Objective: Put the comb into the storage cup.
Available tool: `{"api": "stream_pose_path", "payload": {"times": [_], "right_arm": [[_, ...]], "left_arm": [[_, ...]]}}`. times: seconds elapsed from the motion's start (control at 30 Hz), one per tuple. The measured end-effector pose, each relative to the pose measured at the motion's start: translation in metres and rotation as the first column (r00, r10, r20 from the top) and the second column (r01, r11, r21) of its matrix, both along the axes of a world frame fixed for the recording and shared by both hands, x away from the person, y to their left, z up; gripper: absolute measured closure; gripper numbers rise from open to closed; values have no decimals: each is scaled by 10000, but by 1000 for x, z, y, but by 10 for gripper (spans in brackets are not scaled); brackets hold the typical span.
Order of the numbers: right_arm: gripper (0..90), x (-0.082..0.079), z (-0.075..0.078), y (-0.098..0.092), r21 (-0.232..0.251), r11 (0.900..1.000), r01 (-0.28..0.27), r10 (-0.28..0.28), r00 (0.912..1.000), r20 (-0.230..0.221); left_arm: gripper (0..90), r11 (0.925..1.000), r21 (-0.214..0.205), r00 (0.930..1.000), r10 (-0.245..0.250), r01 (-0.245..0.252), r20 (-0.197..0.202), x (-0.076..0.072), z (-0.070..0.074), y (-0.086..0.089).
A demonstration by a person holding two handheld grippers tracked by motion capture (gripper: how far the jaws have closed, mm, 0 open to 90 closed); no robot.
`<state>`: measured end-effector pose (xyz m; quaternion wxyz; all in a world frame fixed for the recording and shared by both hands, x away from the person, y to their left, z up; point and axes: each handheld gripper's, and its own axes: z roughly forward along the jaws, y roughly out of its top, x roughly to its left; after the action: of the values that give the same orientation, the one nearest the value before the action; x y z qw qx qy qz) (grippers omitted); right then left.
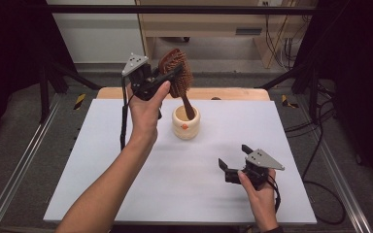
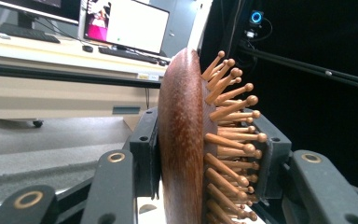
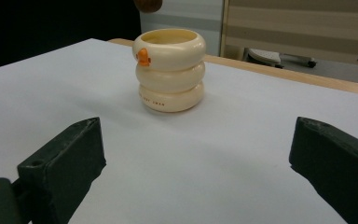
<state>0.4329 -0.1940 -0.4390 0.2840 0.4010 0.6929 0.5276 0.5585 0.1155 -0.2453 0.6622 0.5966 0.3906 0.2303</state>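
High view: one wooden hairbrush (image 1: 177, 72), reddish-brown with an oval head and a tapering handle, is clamped by its head in the left gripper (image 1: 167, 77), raised over the far part of the table. Its handle slants down to the mouth of one cream cup (image 1: 186, 123), glossy and shaped like three stacked rings, which stands just below that gripper. The right gripper (image 1: 234, 160) rests low on the white table (image 1: 126, 184), well apart from the cup, jaws spread and empty.

Left gripper view: both black jaws press the brush head (image 2: 182, 140), smooth speckled wood on one face, many round-tipped wooden pins on the other.

Right gripper view: two matte black pads stand wide apart; the cup (image 3: 170, 70), with a small orange mark, sits beyond them.
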Motion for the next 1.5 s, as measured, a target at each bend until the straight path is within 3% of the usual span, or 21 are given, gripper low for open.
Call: {"api": "stream_pose_path", "payload": {"times": [0.13, 0.3, 0.47, 0.7, 1.5], "right_arm": [[36, 0, 0, 1, -25, 10000, -30, 30, 10000, 33], [35, 0, 0, 1, -55, 10000, -44, 45, 9999, 153], [35, 0, 0, 2, 0, 10000, -48, 48, 10000, 55], [36, 0, 0, 2, 63, 9999, -96, 95, 9999, 72], [37, -1, 0, 3, 228, 9995, -214, 210, 9996, 176]], "left_arm": [[525, 9998, 63, 9998, 195, -195, 0, 7, 2, 3], [525, 9961, 744, 9985, 444, -467, 331, 11, 3, 2], [525, 9974, 484, 9984, 522, -532, 202, 13, 1, 4], [525, 9944, 852, 9977, 595, -619, 309, 17, -2, 2], [524, 9935, 834, 9970, 768, -774, 114, 27, -11, 3]]}}
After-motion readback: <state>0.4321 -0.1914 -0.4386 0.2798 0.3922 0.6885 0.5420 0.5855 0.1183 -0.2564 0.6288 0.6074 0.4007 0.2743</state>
